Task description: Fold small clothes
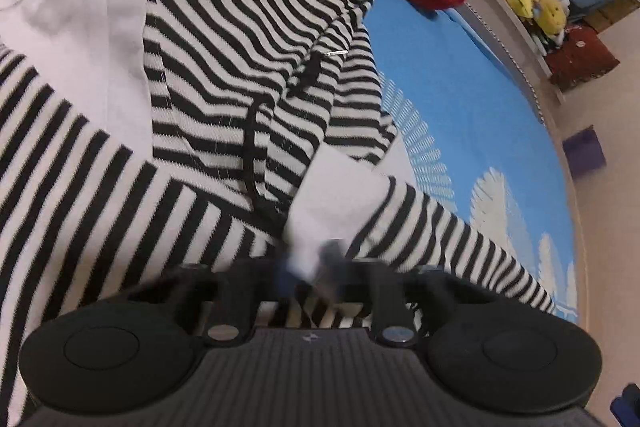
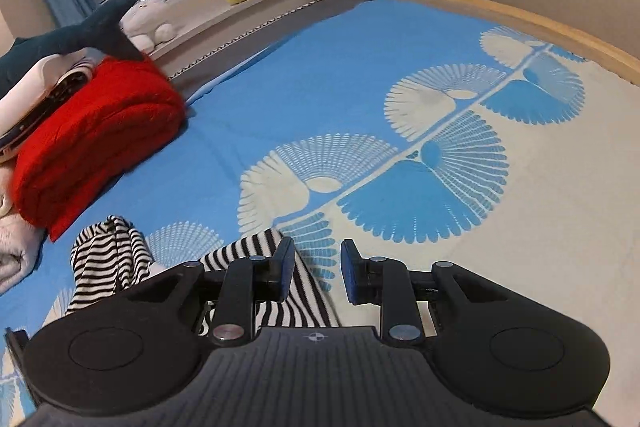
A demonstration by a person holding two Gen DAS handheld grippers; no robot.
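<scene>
One black-and-white striped garment (image 1: 240, 59) with white cuffs lies rumpled on the bed (image 1: 460, 99) ahead of the left tool (image 1: 310, 263), which pinches a white cuff (image 1: 332, 195). The right tool (image 2: 318, 267) gapes wide, the garment's striped edge just left.

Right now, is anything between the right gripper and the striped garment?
Nothing visible. The right gripper is open, and the striped garment lies directly beside and under its left finger on the blue bedspread. The red folded blanket sits well aside.
</scene>
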